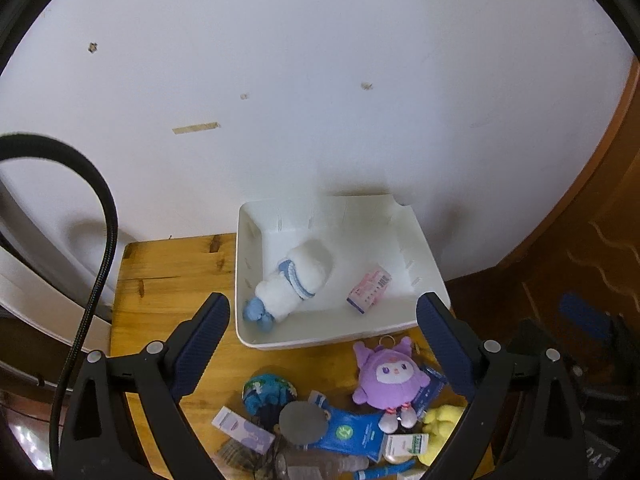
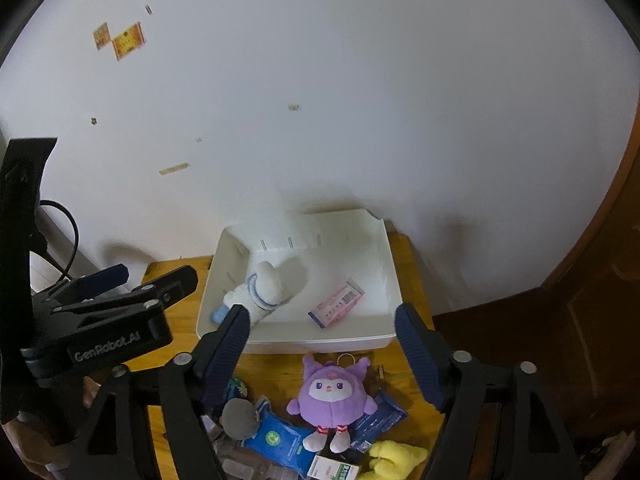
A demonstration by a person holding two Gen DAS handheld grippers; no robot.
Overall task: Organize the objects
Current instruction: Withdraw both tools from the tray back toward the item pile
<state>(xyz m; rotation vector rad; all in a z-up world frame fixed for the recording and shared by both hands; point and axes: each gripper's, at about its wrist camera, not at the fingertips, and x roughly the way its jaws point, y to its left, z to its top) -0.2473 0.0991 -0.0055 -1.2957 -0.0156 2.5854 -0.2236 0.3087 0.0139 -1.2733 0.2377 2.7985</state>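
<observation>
White bin (image 1: 320, 344) is already holding the fluffy toy (image 1: 298, 280), and I am hovering both grippers (image 1: 324, 340) (image 2: 322, 344) spread and empty, risking snagging the purple plush (image 2: 332, 398) just before it.

A white bin (image 1: 256, 332) holds a white plush toy (image 1: 298, 280) with a blue-and-white striped band and pale blue feet at its 7 o'clock end, and at the bin's 4 o'clock a pink box (image 1: 369, 288) with a blue end and a black-and-white barcode. The table (image 1: 160, 280) is honey-yellow wood with dark knots, and on it, at 6 o'clock from the bin, sits a purple plush doll (image 1: 390, 380) with a white face, purple eyes and red-striped white feet. Around the doll lie a blue packet (image 1: 352, 434) with a green round mark, a grey disc (image 1: 302, 422), a yellow plush (image 1: 440, 426) and a white-and-green box (image 1: 404, 444); both grippers are black with dark blue ribbed pads (image 1: 204, 344).
</observation>
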